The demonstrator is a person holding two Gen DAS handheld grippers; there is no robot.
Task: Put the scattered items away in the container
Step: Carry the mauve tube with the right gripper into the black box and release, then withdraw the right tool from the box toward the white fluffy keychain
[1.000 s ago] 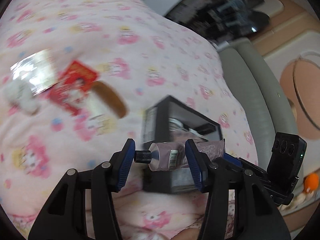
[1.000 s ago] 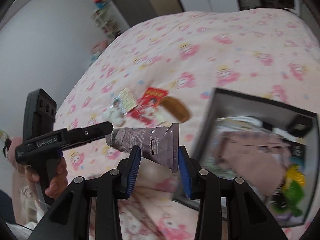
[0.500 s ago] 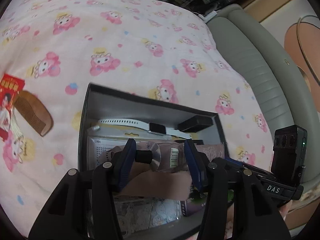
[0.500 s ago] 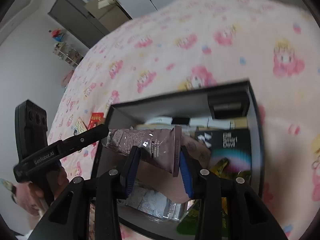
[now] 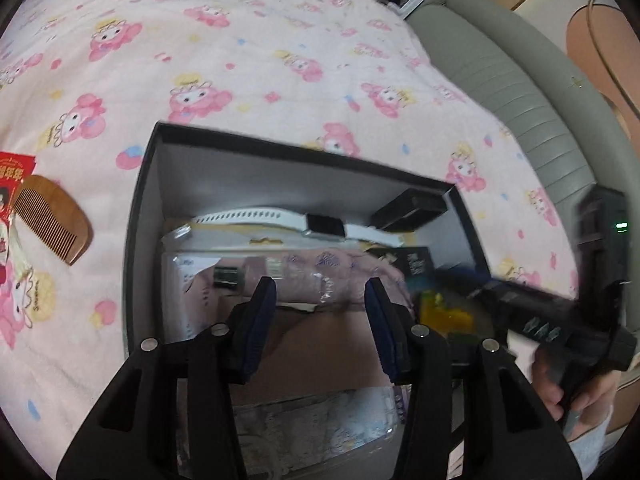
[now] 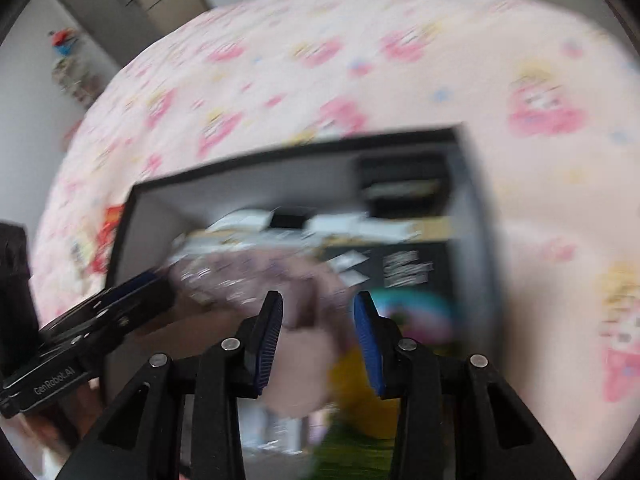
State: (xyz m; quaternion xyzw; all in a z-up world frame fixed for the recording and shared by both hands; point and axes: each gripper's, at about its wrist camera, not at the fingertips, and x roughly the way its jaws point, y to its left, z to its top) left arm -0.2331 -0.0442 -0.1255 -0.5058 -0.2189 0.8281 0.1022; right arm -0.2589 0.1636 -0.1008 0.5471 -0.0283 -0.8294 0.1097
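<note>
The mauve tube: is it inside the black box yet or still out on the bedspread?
Inside. The mauve tube lies across the other contents, within the walls of the black box. The wooden comb is still outside.

The bed (image 5: 280,60), covered by pink cartoon-print bedding, carries an open black rectangular cardboard box (image 5: 144,200). Left of the box lie a brown wooden comb (image 5: 52,218) and a red printed packet (image 5: 14,172).
</note>
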